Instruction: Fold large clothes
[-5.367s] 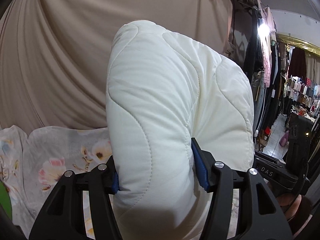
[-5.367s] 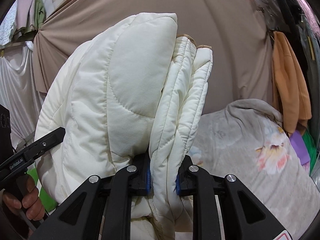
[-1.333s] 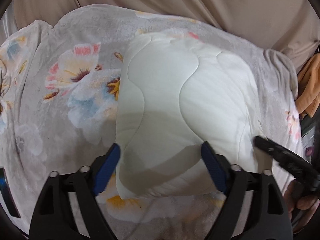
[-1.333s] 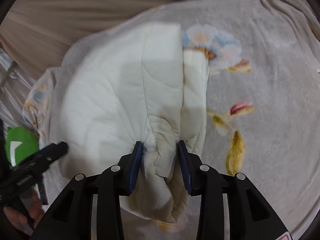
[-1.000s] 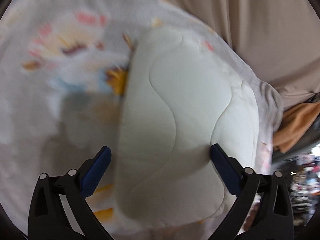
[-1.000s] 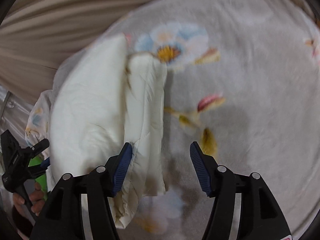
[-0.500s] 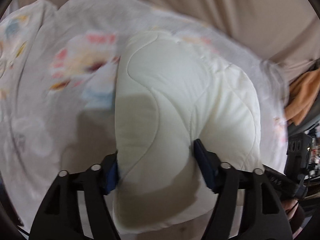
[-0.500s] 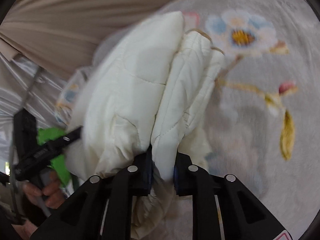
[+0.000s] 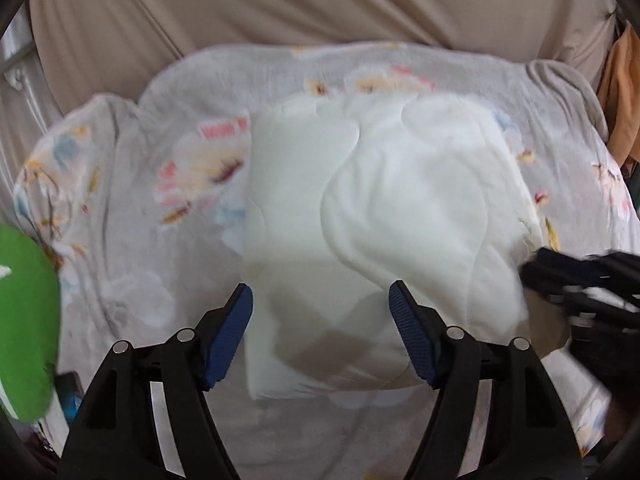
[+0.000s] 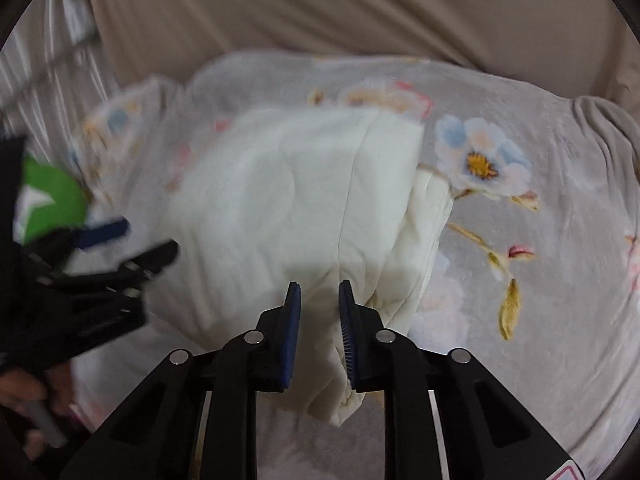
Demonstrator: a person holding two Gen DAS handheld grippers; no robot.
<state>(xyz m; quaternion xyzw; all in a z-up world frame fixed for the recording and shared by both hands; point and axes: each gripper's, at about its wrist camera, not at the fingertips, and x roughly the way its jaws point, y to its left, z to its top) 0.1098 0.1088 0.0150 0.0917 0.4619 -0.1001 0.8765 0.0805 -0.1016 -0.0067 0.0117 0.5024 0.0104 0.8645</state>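
Note:
A folded cream quilted garment [image 9: 372, 220] lies on the grey floral blanket [image 9: 132, 280]; it also shows in the right wrist view [image 10: 304, 204]. My left gripper [image 9: 322, 304] is open, its blue pads wide apart just above the bundle's near edge, holding nothing. My right gripper [image 10: 319, 296] has its jaws a small gap apart over the bundle's near right corner, with no cloth pinched between the pads. The right gripper's black body shows blurred at the right of the left wrist view [image 9: 580, 280]; the left gripper shows at the left of the right wrist view [image 10: 104, 264].
A beige curtain [image 9: 320, 4] hangs behind the blanket [image 10: 540, 240]. An orange garment [image 9: 624, 92] hangs at the far right. A green object [image 9: 24, 320] sits at the left edge, also in the right wrist view [image 10: 52, 200]. A hand [image 10: 36, 400] holds the left gripper.
Half a second ago both grippers were shut on the lifted bundle. Now the bundle lies on the blanket, both grippers have let go and pulled back.

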